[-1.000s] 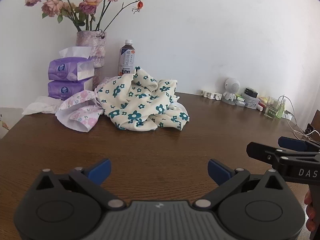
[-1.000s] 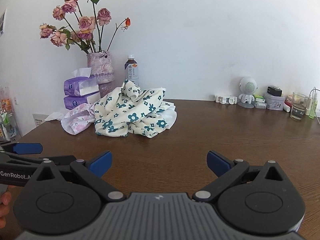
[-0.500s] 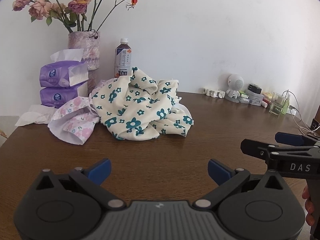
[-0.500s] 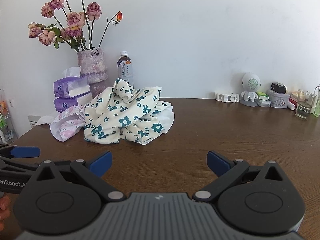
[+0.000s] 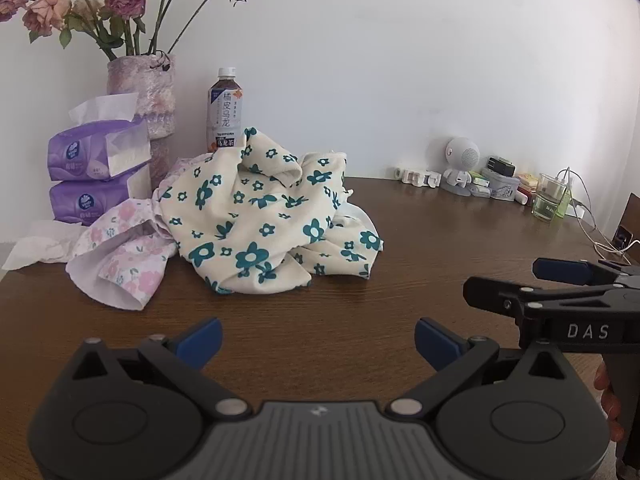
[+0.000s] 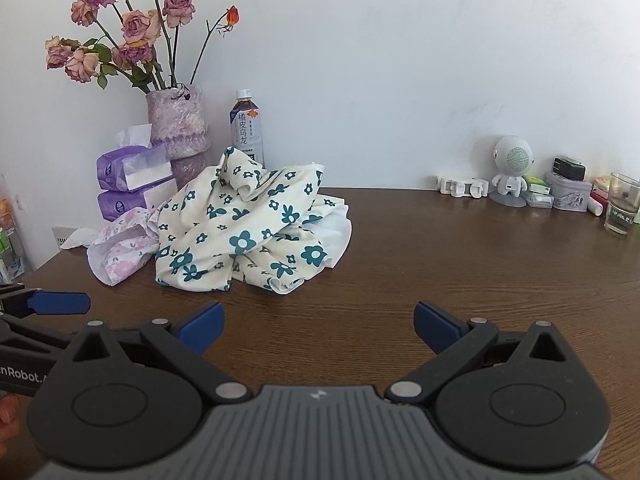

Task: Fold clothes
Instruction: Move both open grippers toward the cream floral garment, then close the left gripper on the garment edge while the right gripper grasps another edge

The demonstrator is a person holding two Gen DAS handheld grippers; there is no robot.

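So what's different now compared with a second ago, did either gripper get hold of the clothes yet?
Not yet. Both grippers have moved forward toward the floral garment. The left gripper and right gripper are open and empty as before, above bare table short of the cloth. The garment, the pink cloth beside it and the clutter by the wall have not shifted.

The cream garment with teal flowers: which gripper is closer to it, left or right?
Left, by a little. The left gripper is almost straight in front of the cream garment; the right gripper stands further right. Both are open, short of the cloth.
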